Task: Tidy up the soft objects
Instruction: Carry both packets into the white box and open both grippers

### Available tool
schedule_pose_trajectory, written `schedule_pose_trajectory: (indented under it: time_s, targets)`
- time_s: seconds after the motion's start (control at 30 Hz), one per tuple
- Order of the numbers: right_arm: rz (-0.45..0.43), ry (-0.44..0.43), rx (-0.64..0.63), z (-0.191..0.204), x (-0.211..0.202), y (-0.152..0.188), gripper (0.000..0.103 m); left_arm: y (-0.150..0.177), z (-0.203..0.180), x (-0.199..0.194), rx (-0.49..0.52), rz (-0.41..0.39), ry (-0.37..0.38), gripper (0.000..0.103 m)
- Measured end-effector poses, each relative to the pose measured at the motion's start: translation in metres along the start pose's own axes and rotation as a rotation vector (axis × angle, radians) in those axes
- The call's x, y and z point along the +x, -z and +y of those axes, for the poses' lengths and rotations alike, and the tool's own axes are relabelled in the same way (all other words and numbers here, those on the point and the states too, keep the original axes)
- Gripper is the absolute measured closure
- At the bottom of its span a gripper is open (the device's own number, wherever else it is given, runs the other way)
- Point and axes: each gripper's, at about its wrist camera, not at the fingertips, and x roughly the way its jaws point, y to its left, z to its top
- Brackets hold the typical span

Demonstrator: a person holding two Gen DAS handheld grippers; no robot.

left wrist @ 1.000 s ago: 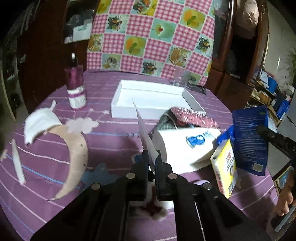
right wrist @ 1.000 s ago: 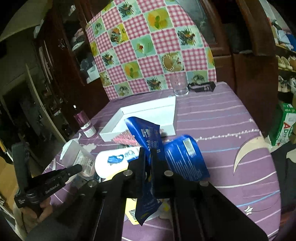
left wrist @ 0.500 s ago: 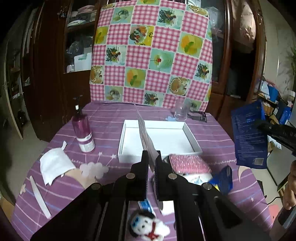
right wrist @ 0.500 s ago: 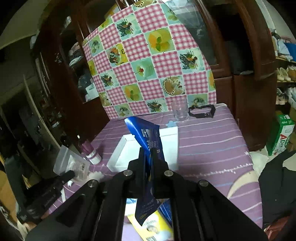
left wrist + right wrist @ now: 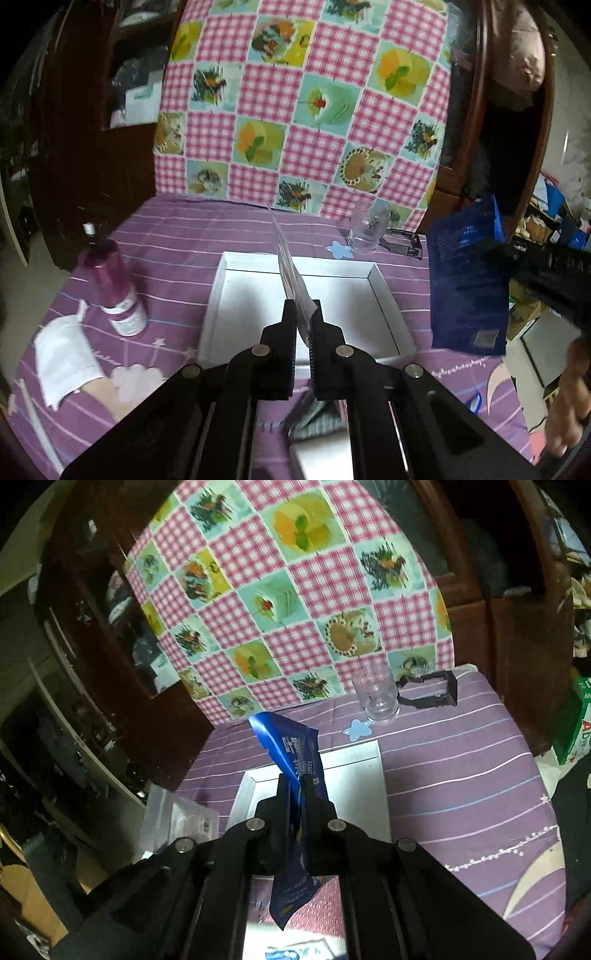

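The worktop [image 5: 192, 236], under a purple striped cloth, stretches ahead of both tongs, with a checked pink cloth [image 5: 303, 103] hung upright at its far edge. A shallow white tray [image 5: 384, 291] lies on it just beyond and below the tips of both tongs. The left tongs [image 5: 302, 314] are clamped narrow on a clear plastic packet [image 5: 286, 258], which stands edge-on, rising past the tips over the tray. The right tongs [image 5: 295, 788] are pinched on a blue pouch [image 5: 295, 749] that sticks up ahead of the tips and hangs down beneath them; from the left view that pouch hangs in the air off to the right. Left of the left tongs stands a purple pump bottle [image 5: 114, 288], with a white cloth [image 5: 62, 354] nearer. Far ahead sits a clear glass [image 5: 376, 694].
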Motion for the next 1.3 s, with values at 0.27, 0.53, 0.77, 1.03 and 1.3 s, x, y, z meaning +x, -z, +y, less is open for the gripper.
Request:
schedule_pose_trajectory:
  time_s: [0.27,0.53,0.77,1.03,1.3]
  targets:
    - [0.083,0.056,-0.040,-0.001,0.058,0.003,0.097,0.007,0.021,0.045,-0.105,0.016,0.078,0.099]
    - [0.188,0.101,-0.101,-0.011,0.110,0.037,0.097,0.026,0.057,0.090,-0.220,0.115,0.067,0.099]
    - [0.234,0.034,-0.053,-0.022,0.121,0.043,0.097,0.048,0.067,0.122,-0.249,0.230,0.006,0.099]
    - [0.252,-0.043,0.027,-0.033,0.129,0.045,0.097,0.047,0.061,0.122,-0.209,0.306,0.081,0.098]
    - [0.223,0.007,0.014,-0.029,0.127,0.041,0.096,0.049,0.052,0.118,-0.231,0.330,0.240,0.098]
